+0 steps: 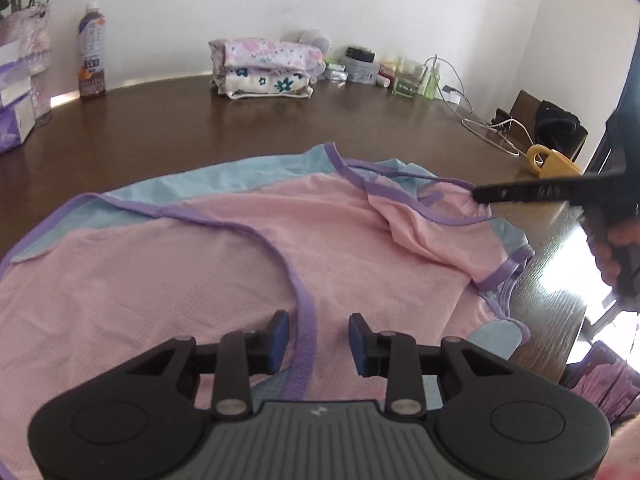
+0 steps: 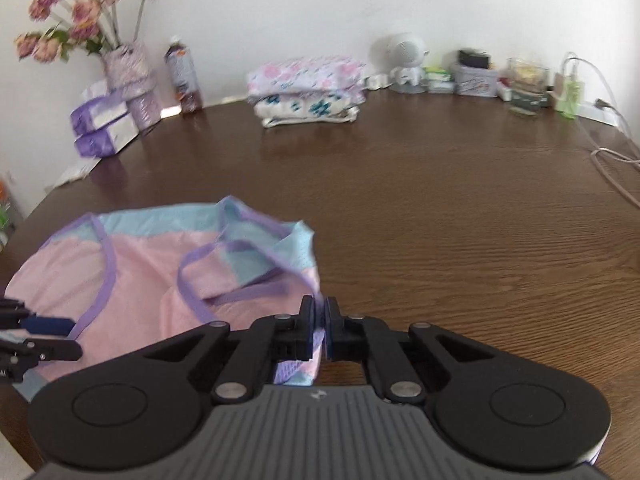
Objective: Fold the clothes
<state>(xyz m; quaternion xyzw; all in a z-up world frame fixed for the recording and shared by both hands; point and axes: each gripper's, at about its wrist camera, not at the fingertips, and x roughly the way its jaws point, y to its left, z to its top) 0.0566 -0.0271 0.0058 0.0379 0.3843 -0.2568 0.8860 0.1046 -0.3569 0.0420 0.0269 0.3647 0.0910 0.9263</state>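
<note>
A pink sleeveless top (image 1: 200, 276) with light blue panels and purple trim lies spread on the dark wooden table (image 1: 280, 120). My left gripper (image 1: 318, 330) hovers open just above it, a purple strap running between its blue pads. In the right wrist view the same pink top (image 2: 152, 268) lies at the lower left. My right gripper (image 2: 319, 320) is shut on the top's right edge, and cloth hangs down between the pads. The left gripper's fingers (image 2: 48, 326) show at that view's left edge. The right gripper's black finger (image 1: 520, 192) reaches in over the top's right side.
A stack of folded floral clothes (image 2: 308, 88) sits at the back of the table. A drink bottle (image 2: 184, 76), a vase of pink flowers (image 2: 128, 68) and purple boxes (image 2: 100, 128) stand back left. A white fan, small containers and cables (image 2: 612, 156) line the back right.
</note>
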